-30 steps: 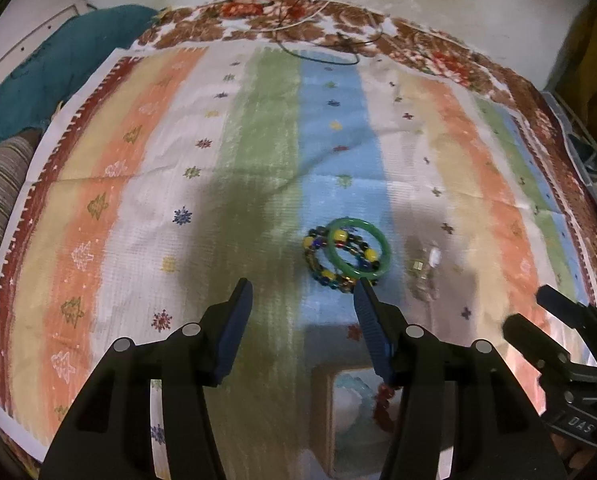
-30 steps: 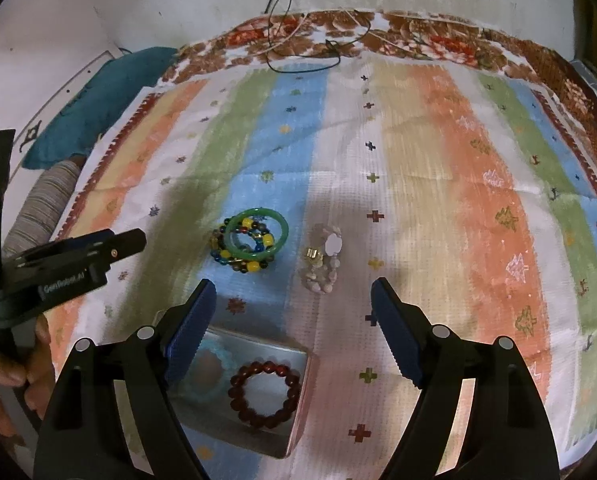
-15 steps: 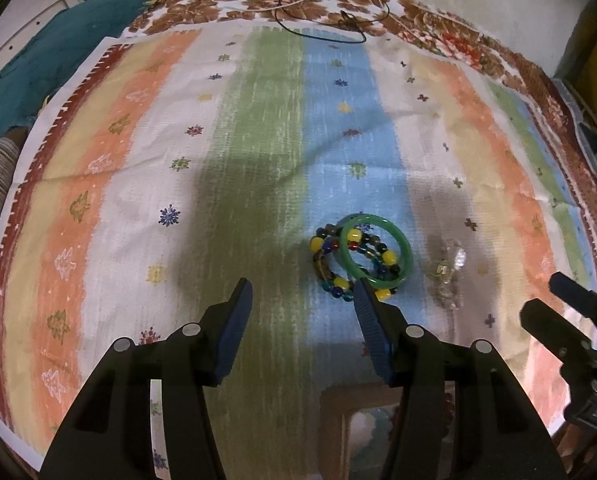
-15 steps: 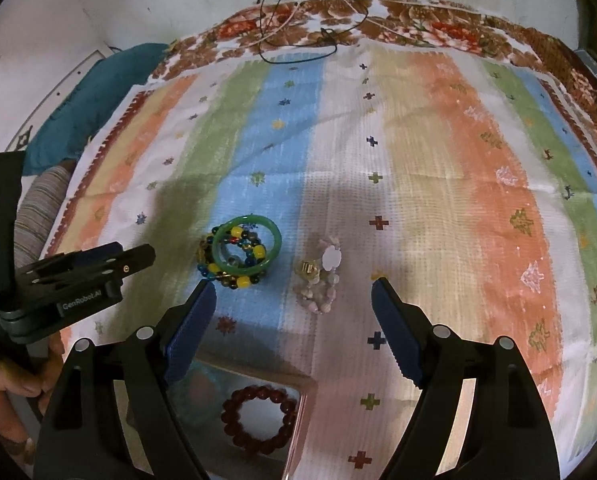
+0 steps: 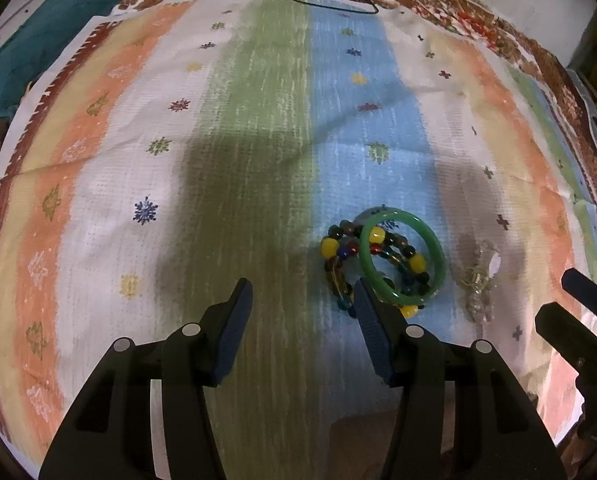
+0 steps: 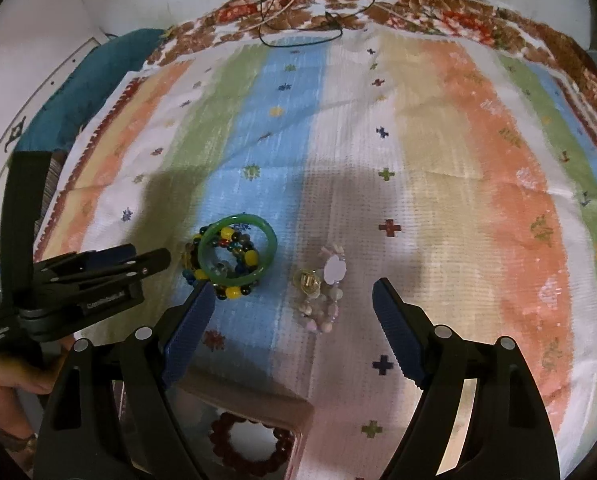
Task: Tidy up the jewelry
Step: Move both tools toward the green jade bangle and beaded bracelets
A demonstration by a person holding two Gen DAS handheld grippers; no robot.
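A green bangle (image 5: 437, 254) (image 6: 273, 241) lies on top of a multicoloured bead bracelet (image 5: 330, 246) (image 6: 232, 292) on the striped cloth. To their right lies a pale bead bracelet (image 5: 478, 286) (image 6: 323, 306). My left gripper (image 5: 302, 300) (image 6: 154, 262) hovers open and empty; its right finger sits just below the bangle's near edge. The right gripper (image 6: 294, 290) (image 5: 564, 300) is wide open, with the pale bracelet just beyond the gap between its fingers. A small box (image 6: 300, 414) at the bottom holds a dark red bead bracelet (image 6: 254, 440).
The striped cloth (image 5: 258, 140) covers the whole surface. Black and white cords (image 6: 298, 28) lie at its far edge. A teal cushion (image 6: 98, 76) sits at the far left. A hand (image 6: 6, 380) grips the left tool.
Both grippers have come down and forward toward the jewellery, which now looks larger and closer. The box has slid toward the bottom edge of both views. Jaw widths look unchanged.
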